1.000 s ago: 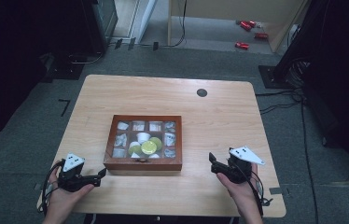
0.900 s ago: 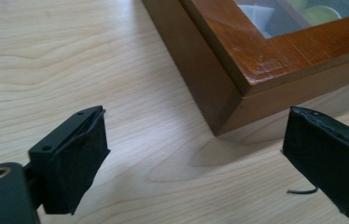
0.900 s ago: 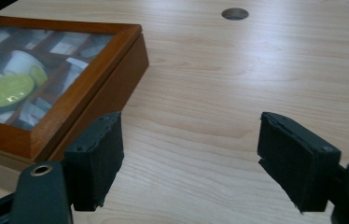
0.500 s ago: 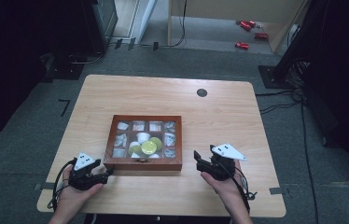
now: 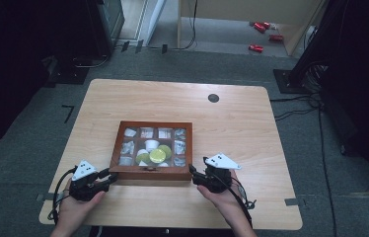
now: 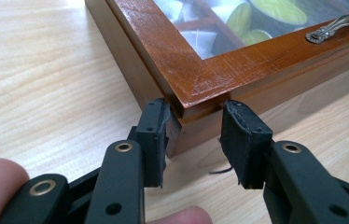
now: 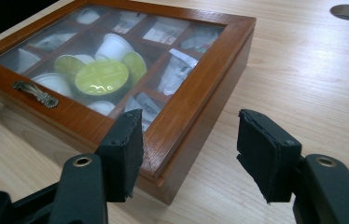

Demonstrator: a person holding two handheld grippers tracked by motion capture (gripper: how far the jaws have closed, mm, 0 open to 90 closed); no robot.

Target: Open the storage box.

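Note:
A brown wooden box point(image 5: 151, 172) with a glass lid lies on the table, holding green-topped capsules point(image 7: 101, 77) and white packets. A metal handle point(image 7: 35, 93) sits on its front edge. My left gripper point(image 5: 111, 176) has just closed its jaws on the box's near left corner point(image 6: 200, 79); in the left gripper view the gripper point(image 6: 196, 126) presses its pads on both sides of that corner. My right gripper point(image 5: 196, 175) straddles the near right corner point(image 7: 196, 93). Its jaws have been closing, and in the right gripper view the gripper point(image 7: 191, 140) still shows a gap beside the right pad.
The light wooden table point(image 5: 241, 123) has a dark round hole point(image 5: 213, 98) at the back right. Dark equipment stands and cables sit on the grey floor around it. Bare tabletop lies to both sides of the box.
Both hands moved inward from the table's near corners to the box's near corners. The left jaws closed on the left corner. The right jaws narrowed around the right corner.

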